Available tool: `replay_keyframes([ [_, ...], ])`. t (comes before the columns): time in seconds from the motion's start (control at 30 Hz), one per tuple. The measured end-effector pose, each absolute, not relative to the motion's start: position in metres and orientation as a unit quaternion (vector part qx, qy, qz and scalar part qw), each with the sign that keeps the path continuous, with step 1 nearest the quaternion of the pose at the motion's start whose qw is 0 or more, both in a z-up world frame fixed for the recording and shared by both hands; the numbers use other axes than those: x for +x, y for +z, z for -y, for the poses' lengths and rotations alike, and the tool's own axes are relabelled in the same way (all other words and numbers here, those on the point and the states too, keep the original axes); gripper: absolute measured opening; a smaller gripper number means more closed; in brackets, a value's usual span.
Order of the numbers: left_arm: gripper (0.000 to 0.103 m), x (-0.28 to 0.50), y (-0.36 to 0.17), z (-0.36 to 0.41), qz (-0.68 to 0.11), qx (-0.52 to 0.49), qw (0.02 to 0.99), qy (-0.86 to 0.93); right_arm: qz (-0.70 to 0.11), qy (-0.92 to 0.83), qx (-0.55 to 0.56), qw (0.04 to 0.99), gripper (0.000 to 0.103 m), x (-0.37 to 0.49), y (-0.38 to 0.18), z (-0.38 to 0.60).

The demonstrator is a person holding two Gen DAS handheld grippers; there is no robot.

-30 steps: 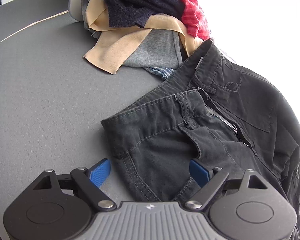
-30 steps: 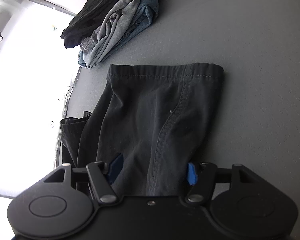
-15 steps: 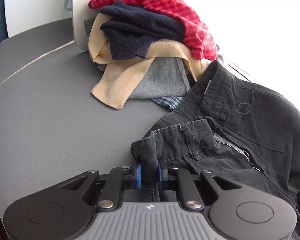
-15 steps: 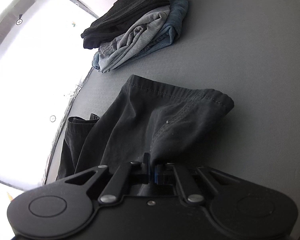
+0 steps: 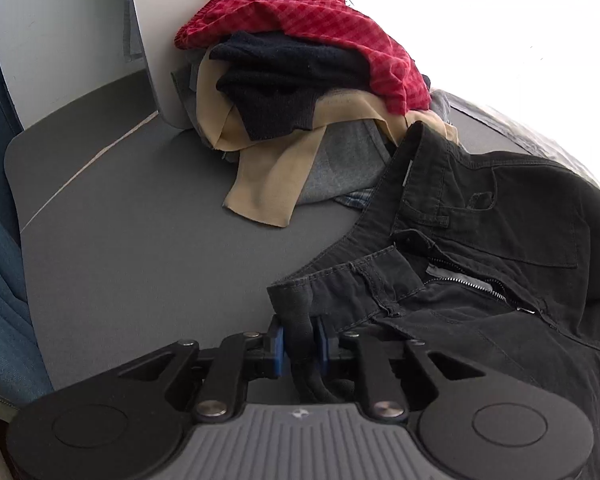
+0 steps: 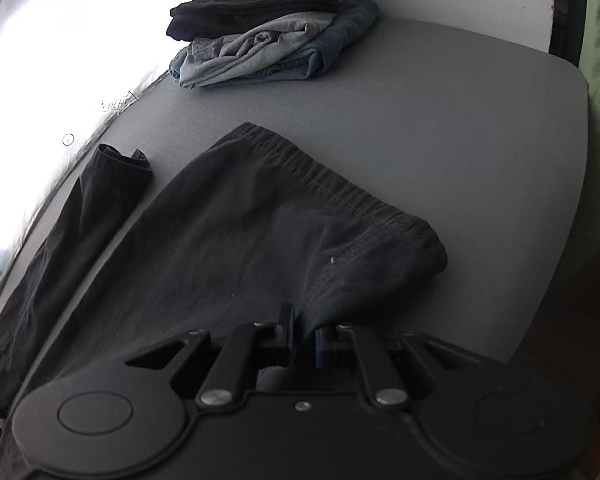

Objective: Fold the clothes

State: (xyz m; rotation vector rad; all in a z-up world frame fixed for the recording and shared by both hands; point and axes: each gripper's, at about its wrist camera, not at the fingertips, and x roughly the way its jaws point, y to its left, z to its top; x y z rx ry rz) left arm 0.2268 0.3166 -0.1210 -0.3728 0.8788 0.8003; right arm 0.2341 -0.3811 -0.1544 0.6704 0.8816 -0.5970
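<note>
Trousers [image 5: 480,304] of dark grey cloth lie spread on the grey surface [image 5: 140,248]. Nearest the camera, the left gripper [image 5: 300,340] pinches a bunched corner of the waistband between its blue pads, its jaws easing slightly apart around the cloth. The right gripper [image 6: 302,338] likewise pinches the edge of a trouser leg near the hem, jaws easing apart. Beyond the waistband sits a loose heap of clothes [image 5: 300,92], red check on top. Past the leg hems, a stack of folded clothes [image 6: 268,40] rests at the far edge.
</note>
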Motion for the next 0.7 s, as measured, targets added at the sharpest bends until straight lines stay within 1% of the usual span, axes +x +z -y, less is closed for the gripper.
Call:
replay_keyframes([
  [0.03,0.023,0.225,-0.125,-0.313,-0.419,-0.164,0.808,0.380,-0.425,-0.282,0.301,0.805,0.025,0.232,-0.159,0.380],
  [0.07,0.028,0.223,-0.129,-0.310,-0.425,-0.154,0.804,0.385,-0.427,-0.287,0.291,0.807,0.035,0.230,-0.158,0.379],
  [0.1,0.031,0.223,-0.129,-0.305,-0.426,-0.145,0.805,0.387,-0.428,-0.293,0.280,0.808,0.038,0.227,-0.156,0.379],
  [0.13,0.034,0.221,-0.126,-0.299,-0.427,-0.133,0.805,0.390,-0.430,-0.298,0.267,0.809,0.040,0.228,-0.151,0.378],
  [0.2,0.047,0.218,-0.120,-0.286,-0.426,-0.116,0.808,0.389,-0.432,-0.308,0.232,0.815,0.045,0.230,-0.140,0.376],
  [0.27,0.051,0.217,-0.114,-0.272,-0.420,-0.113,0.816,0.380,-0.427,-0.306,0.199,0.827,0.050,0.234,-0.130,0.374],
  [0.3,0.054,0.218,-0.112,-0.264,-0.420,-0.116,0.820,0.371,-0.424,-0.305,0.182,0.833,0.051,0.237,-0.125,0.372],
  [0.4,0.061,0.227,-0.109,-0.238,-0.422,-0.122,0.834,0.334,-0.421,-0.303,0.139,0.843,0.063,0.253,-0.115,0.367],
  [0.47,0.065,0.238,-0.109,-0.216,-0.426,-0.117,0.844,0.305,-0.419,-0.290,0.131,0.850,0.070,0.268,-0.112,0.365],
  [0.5,0.067,0.244,-0.110,-0.205,-0.429,-0.116,0.847,0.293,-0.421,-0.284,0.130,0.852,0.071,0.275,-0.113,0.363],
  [0.6,0.069,0.264,-0.118,-0.171,-0.443,-0.105,0.853,0.254,-0.426,-0.264,0.123,0.857,0.077,0.296,-0.116,0.353],
  [0.63,0.069,0.270,-0.121,-0.158,-0.450,-0.099,0.854,0.240,-0.427,-0.256,0.125,0.858,0.081,0.301,-0.117,0.349],
  [0.7,0.075,0.279,-0.127,-0.139,-0.460,-0.084,0.856,0.218,-0.429,-0.240,0.129,0.861,0.085,0.310,-0.121,0.341],
])
